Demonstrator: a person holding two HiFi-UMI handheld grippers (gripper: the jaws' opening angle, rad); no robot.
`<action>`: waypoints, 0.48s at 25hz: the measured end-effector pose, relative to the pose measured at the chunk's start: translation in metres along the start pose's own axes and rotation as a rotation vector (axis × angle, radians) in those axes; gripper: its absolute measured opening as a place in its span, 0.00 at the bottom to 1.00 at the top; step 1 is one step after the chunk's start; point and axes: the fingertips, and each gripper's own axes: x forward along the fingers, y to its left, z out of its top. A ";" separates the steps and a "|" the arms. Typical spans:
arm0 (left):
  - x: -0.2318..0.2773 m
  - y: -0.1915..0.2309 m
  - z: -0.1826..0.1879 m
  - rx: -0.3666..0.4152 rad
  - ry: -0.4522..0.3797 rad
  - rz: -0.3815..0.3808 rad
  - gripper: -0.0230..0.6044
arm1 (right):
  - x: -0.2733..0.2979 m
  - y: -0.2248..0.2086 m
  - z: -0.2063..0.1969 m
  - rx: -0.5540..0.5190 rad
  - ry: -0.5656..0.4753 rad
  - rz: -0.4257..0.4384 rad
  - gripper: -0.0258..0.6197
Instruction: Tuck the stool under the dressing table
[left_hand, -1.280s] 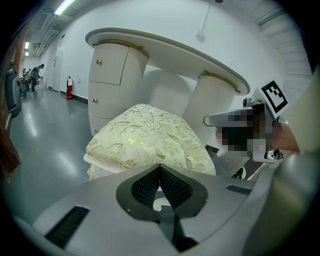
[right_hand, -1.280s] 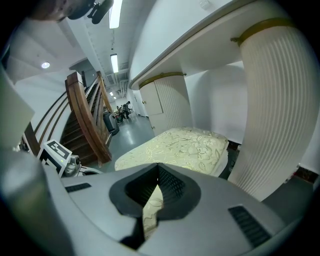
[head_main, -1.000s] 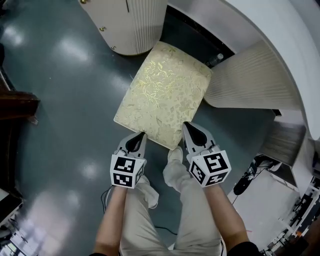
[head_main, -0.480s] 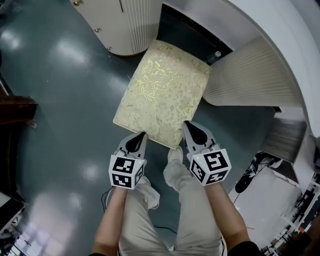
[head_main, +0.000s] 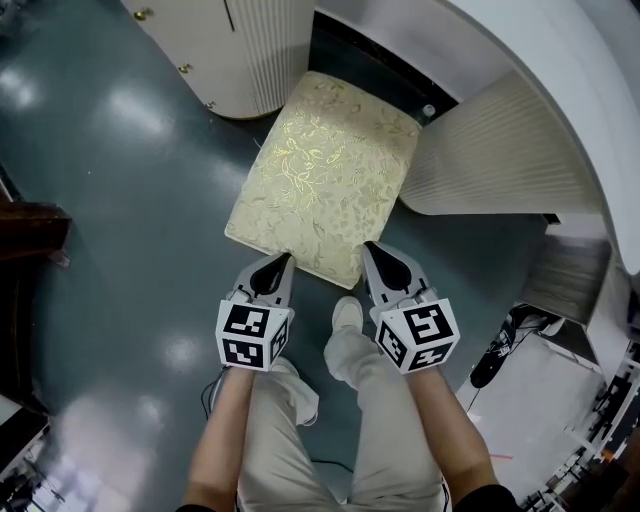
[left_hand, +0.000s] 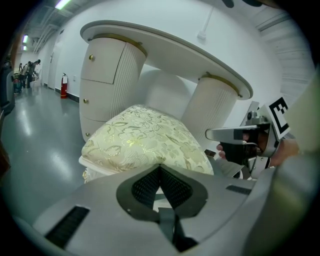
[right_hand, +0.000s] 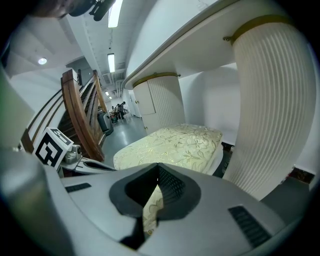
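Here, seen from above, the left gripper (head_main: 279, 261) and right gripper (head_main: 371, 249) lie side by side, both pointing forward at the stool (head_main: 325, 180).

- **Left gripper:** its own view shows the jaws pressed together at the tips. The tips sit at the stool's near edge, towards the near left corner.
- **Right gripper:** its jaws are likewise closed tip to tip. They overlap the near right corner of the cushion, and gold-patterned fabric shows through the slot behind the tips. It is hard to say whether any fabric is actually caught between them.
- **Stool:** it stands on the grey floor (head_main: 130, 200) directly ahead of both grippers, with its long axis running away from them and turned slightly to the right. The far end reaches into the dark gap between the two pedestals. The near end projects out into the open, up to the gripper tips.
- **Table:** the curved white top (head_main: 520, 60) arches beyond and to the right of the grippers. The fluted left pedestal (head_main: 250, 45) stands ahead and left of the left gripper. The right pedestal (head_main: 490, 150) stands ahead and right of the right gripper, close beside the stool's far right corner.
- **Person:** the legs (head_main: 330, 410) are behind and between the grippers, with one shoe (head_main: 347, 313) between them just short of the stool.
- **Background:** a wooden staircase (right_hand: 80, 120) rises to the left of the right gripper.
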 end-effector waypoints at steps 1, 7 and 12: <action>0.001 0.000 0.000 0.010 -0.006 -0.003 0.05 | 0.000 0.002 -0.002 -0.007 -0.003 -0.003 0.05; 0.002 -0.001 -0.002 0.020 -0.042 -0.033 0.05 | -0.002 0.003 -0.010 -0.007 -0.036 -0.026 0.05; 0.005 0.000 -0.005 0.030 -0.092 -0.055 0.05 | 0.001 0.003 -0.016 -0.015 -0.068 -0.040 0.05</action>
